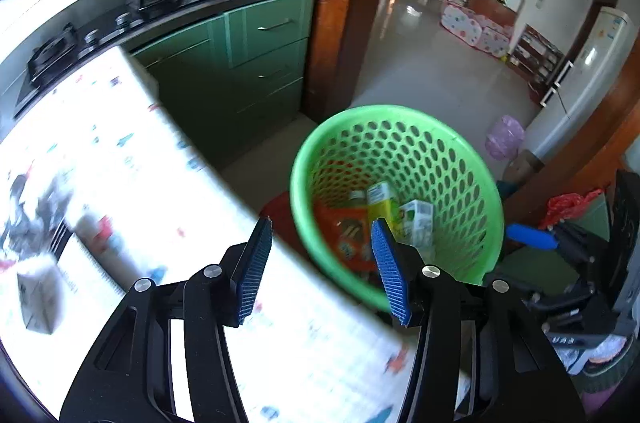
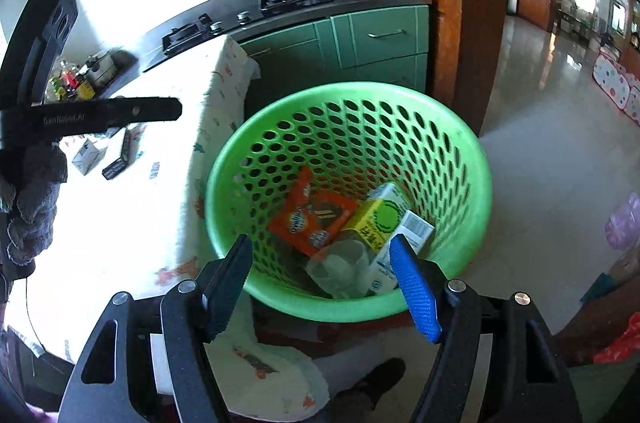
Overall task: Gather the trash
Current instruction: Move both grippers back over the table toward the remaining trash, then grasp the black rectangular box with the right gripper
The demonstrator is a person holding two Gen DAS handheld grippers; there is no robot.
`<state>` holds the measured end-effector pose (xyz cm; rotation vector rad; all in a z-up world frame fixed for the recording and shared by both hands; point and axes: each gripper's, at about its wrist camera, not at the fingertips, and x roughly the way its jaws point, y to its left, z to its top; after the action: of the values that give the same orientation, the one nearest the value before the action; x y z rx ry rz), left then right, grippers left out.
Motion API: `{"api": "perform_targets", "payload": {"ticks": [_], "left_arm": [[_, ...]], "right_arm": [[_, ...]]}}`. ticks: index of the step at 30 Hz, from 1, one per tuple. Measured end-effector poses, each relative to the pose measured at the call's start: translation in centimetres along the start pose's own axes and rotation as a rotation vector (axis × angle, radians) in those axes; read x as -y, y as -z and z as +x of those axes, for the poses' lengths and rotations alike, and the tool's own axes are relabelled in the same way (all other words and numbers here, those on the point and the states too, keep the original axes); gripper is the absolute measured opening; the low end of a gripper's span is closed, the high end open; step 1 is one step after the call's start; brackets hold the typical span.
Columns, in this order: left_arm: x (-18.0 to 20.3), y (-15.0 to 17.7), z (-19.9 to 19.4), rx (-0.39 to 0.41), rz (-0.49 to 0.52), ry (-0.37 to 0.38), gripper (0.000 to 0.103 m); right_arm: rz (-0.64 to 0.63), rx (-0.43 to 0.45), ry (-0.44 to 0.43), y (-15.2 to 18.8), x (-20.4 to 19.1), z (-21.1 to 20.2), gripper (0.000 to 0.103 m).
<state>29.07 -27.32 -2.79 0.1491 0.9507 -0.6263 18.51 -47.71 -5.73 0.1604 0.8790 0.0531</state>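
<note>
Two pairs of tongs stand open and empty. Ahead of the right gripper [image 2: 326,269], the green perforated basket [image 2: 460,159] sits on the floor beside the cloth-covered table [image 2: 120,223]. Inside lie an orange snack wrapper [image 2: 310,217], long axis slanting up-left, then a yellow-green drink carton [image 2: 378,219] and a clear plastic cup [image 2: 340,269] just beyond its fingertips. The left gripper [image 1: 322,263] straddles the table edge.
</note>
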Motion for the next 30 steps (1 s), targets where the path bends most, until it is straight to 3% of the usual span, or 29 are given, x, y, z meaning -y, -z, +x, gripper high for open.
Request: {"api": "perform_targets", "payload": {"ticks": [16,30], "left_arm": [[-11.3,7.5,-8.5,0.049,-0.159,-0.128,0.052],[-21.0,12.4,-13.0,0.071,-0.326,-0.241,0.052]], "right_arm": [[-0.15,0.001,-0.103,-2.1,-10.6,1.0,0.072],[-0.279,-0.053,-0.191,-4.8,-20.1,6.3,0.072]]}}
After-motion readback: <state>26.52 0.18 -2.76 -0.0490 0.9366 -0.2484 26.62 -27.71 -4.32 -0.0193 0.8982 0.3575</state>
